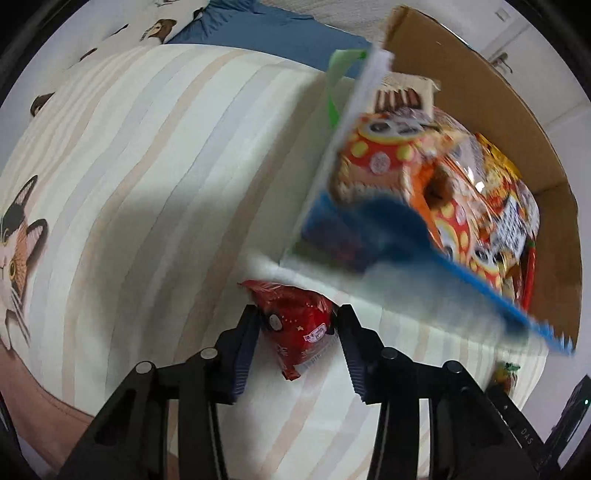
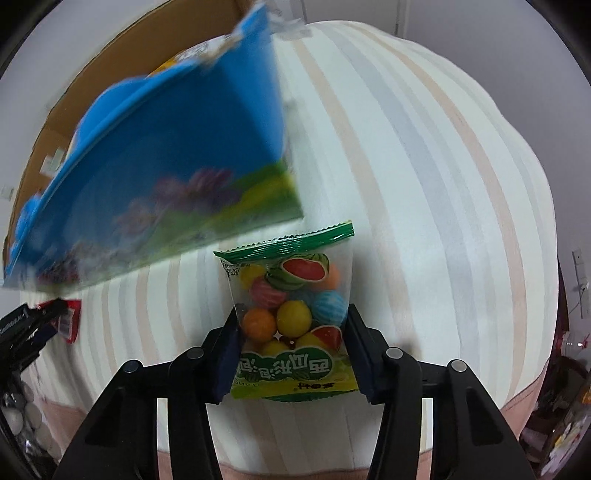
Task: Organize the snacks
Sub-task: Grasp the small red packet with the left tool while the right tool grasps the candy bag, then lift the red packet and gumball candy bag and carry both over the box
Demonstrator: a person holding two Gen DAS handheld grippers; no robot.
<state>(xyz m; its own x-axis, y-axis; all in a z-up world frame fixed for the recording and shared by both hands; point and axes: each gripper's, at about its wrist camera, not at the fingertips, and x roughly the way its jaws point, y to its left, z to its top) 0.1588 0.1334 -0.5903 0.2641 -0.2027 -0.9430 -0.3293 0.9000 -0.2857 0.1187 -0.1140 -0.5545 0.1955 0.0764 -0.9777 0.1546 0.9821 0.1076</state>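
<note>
My left gripper (image 1: 297, 321) is shut on a small red snack packet (image 1: 295, 325) that lies on the striped bed cover. My right gripper (image 2: 291, 325) is shut on a clear packet of coloured gumballs with a green watermelon label (image 2: 295, 314). A large blue and green snack bag (image 1: 369, 229) is blurred in mid-air between the grippers and the cardboard box (image 1: 517, 122); it also shows in the right wrist view (image 2: 166, 166). The box holds an orange and red patterned snack bag (image 1: 424, 166) and other packets.
The striped cream bed cover (image 1: 166, 184) spreads to the left, with a cat-print pillow (image 1: 18, 240) at the far left and a blue sheet (image 1: 266, 26) behind. In the right wrist view the left gripper (image 2: 29, 325) shows at the left edge.
</note>
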